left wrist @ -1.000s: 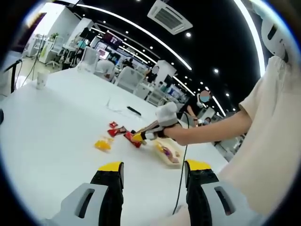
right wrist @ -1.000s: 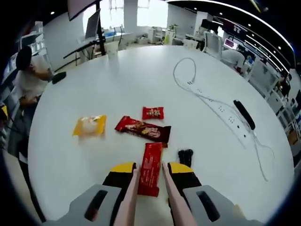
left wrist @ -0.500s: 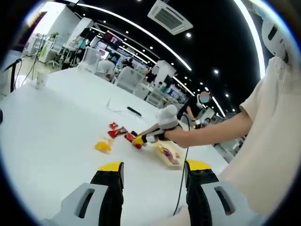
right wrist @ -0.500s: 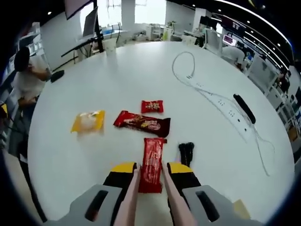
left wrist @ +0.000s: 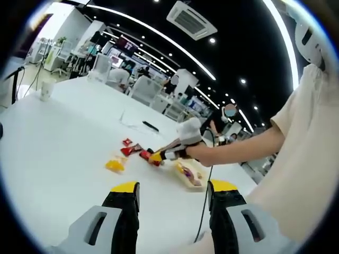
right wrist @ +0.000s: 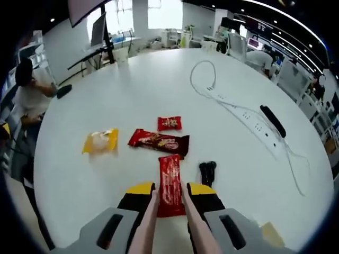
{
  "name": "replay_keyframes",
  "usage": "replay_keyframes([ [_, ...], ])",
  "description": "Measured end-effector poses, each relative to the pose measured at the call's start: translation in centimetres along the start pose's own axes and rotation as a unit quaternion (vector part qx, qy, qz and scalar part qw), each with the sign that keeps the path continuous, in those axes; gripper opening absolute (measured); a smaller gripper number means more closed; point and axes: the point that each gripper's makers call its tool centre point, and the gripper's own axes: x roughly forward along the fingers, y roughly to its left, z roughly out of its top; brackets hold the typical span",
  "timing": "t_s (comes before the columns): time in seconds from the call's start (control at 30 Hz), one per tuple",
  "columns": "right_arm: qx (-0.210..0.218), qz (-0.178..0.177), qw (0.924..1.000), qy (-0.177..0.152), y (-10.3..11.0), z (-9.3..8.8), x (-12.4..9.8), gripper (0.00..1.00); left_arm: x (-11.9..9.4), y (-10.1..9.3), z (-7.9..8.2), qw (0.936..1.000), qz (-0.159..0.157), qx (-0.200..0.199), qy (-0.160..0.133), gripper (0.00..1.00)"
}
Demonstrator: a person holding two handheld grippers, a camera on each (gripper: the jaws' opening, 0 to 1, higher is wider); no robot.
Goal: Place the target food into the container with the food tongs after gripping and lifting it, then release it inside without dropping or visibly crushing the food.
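while the right gripper reached over the white round table, it held a pair of pale food tongs whose two arms ran forward between its yellow-tipped jaws, and the tongs' tips pinched a long red snack packet from both sides. the jaws were closed down on the tongs. whether the packet was lifted clear of the table or just touching it could not be told. just beyond the packet lay a dark red and brown wrapped bar, and past that a small square red packet. a yellow packet lay off to the left of them, apart. a small black object sat just right of the gripped packet. a white cable with a power strip curled across the far right of the table, with a black remote-like bar beside it.

in the left gripper view, the left gripper hung above the table with its jaws spread wide and nothing between them. farther off, the person's gloved hand held the right gripper over the scattered snacks, and a shallow pale container with some food in it lay on the table near that hand, toward the person's side. the yellow packet showed left of the cluster. a pale sleeve took up the right side.
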Motion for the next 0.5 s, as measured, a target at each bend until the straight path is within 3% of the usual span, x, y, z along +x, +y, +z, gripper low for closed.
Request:
replay_keyframes([
  [0.2,0.012,-0.002,0.9998,-0.012,-0.1,0.0,-0.4,0.22,-0.1,-0.4,0.0,1.0,-0.005,0.003,0.0,0.51],
  [0.5,0.038,-0.007,0.998,-0.049,-0.1,1.1,-3.3,0.22,-0.4,-0.7,-0.1,0.9999,-0.011,0.01,0.004,0.51],
])
